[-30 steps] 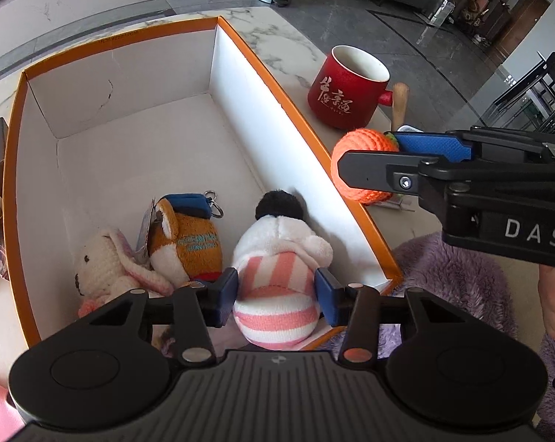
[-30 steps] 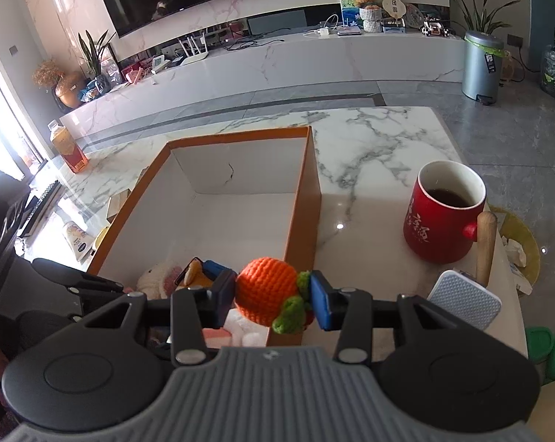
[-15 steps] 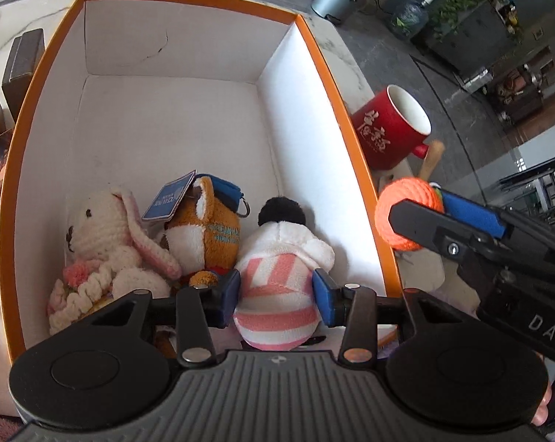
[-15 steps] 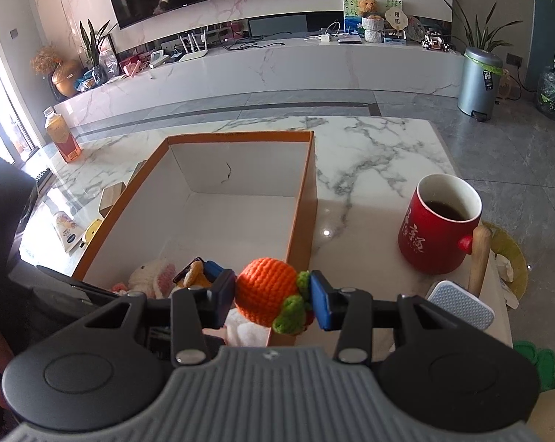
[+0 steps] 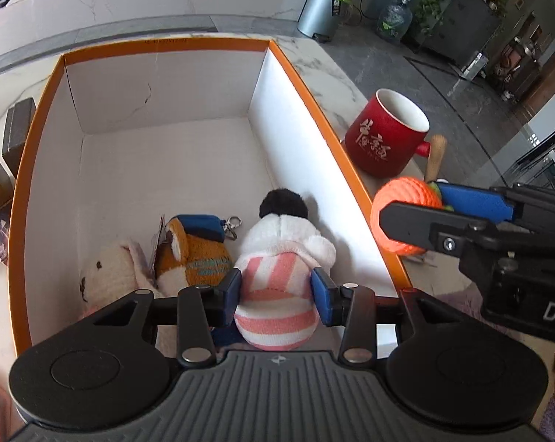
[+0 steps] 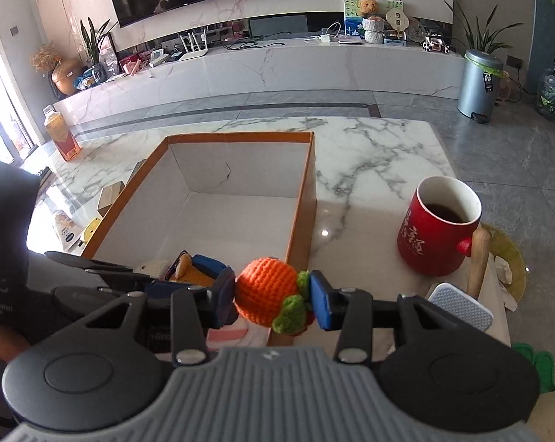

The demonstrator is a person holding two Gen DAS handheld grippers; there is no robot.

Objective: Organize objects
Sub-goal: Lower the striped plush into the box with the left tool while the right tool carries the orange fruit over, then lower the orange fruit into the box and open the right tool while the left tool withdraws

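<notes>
Left wrist view — left hand-held gripper [image 5: 276, 291] clamped on striped plush [image 5: 277, 287], its base hidden; right hand-held gripper [image 6: 273, 296] clamped on knitted orange [image 6: 268, 292].

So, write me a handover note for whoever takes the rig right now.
Left claw: closed on the pink-striped plush, low inside the orange box; its jaws have just been closing.
Right claw: shut on the crocheted orange, beside the box's right wall.
Done: bunny and orange-brown plush lie in the box.
Left: release the striped plush, box the crocheted orange.
</notes>
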